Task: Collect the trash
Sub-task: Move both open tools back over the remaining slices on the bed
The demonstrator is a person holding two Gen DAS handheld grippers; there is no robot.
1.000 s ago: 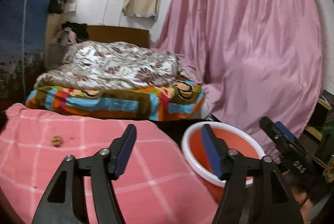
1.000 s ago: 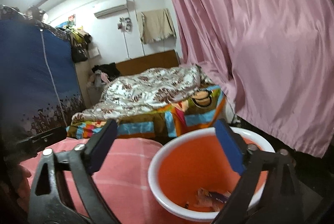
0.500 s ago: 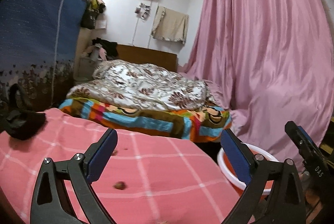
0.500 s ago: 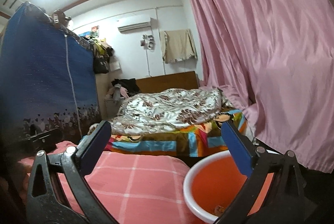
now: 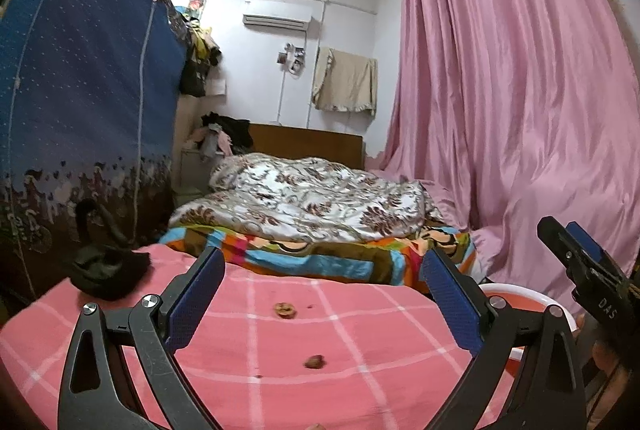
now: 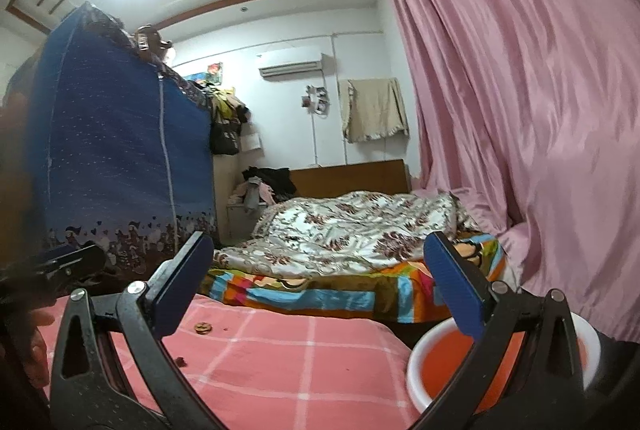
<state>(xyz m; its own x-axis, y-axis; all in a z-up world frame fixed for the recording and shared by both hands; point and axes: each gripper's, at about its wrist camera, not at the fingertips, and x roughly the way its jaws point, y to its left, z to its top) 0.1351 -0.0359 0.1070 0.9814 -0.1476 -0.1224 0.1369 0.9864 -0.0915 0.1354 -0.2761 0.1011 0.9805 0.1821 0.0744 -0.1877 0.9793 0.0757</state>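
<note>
Both grippers wide open, empty. Left gripper [image 5: 322, 304] has two crumbs [image 5: 285, 309] [image 5: 314, 362] ahead between its jaws on the pink cloth [image 5: 360, 370]. Right gripper [image 6: 320, 286] sits above the bin [image 6: 416, 370]. Risk: tiny scraps slip the pads, or the jaws snag cloth.

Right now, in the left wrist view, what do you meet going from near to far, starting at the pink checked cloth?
Near brown scrap → farther brown scrap → striped colourful blanket → floral quilt → wooden headboard → air conditioner on the back wall.
</note>
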